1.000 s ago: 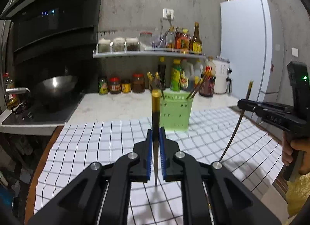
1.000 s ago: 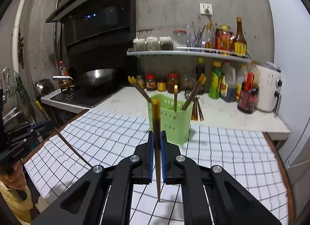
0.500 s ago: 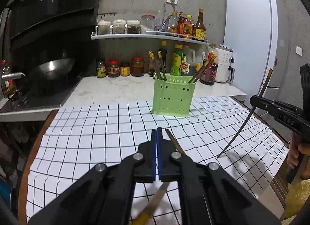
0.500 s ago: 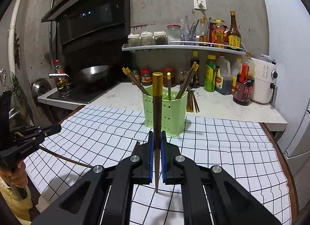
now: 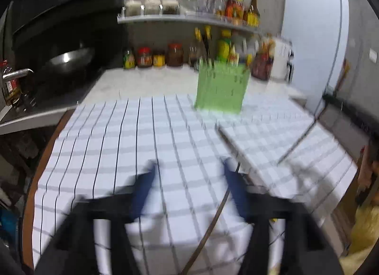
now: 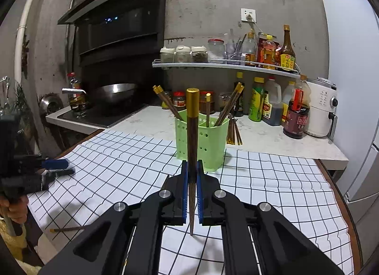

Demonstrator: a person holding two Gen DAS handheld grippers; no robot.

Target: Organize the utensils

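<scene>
The right tool point(image 6: 191, 200) is clamping a dark wooden chopstick point(image 6: 192, 147) between its blue pads, jaws pressed tight on the shaft, with the gold-capped end standing up and slightly away from the hand and the pointed tip hanging just below the jaws. Its long axis is running nearly upright, and that is what matters here: the green utensil holder point(image 6: 201, 147) is standing straight ahead of this tool on the checked cloth point(image 6: 272, 180), a short way off, open at the top and already carrying several gold-capped chopsticks leaning against its rim. So the right hand is the nearer one to the holder, and I judge that the stick will need lifting over the rim and lowering tip first. The left tool point(image 5: 189, 180) is gaping, its jaws having just been opening, and nothing is pressed between its pads; a loose chopstick point(image 5: 213, 223) is lying slantwise on the cloth under it, close by its right-hand pad. From the right wrist view that chopstick's gold end is poking out near the worktop's front edge point(image 6: 68, 228), well apart from the holder. The left view is badly blurred, so finer detail there is lost.
</scene>
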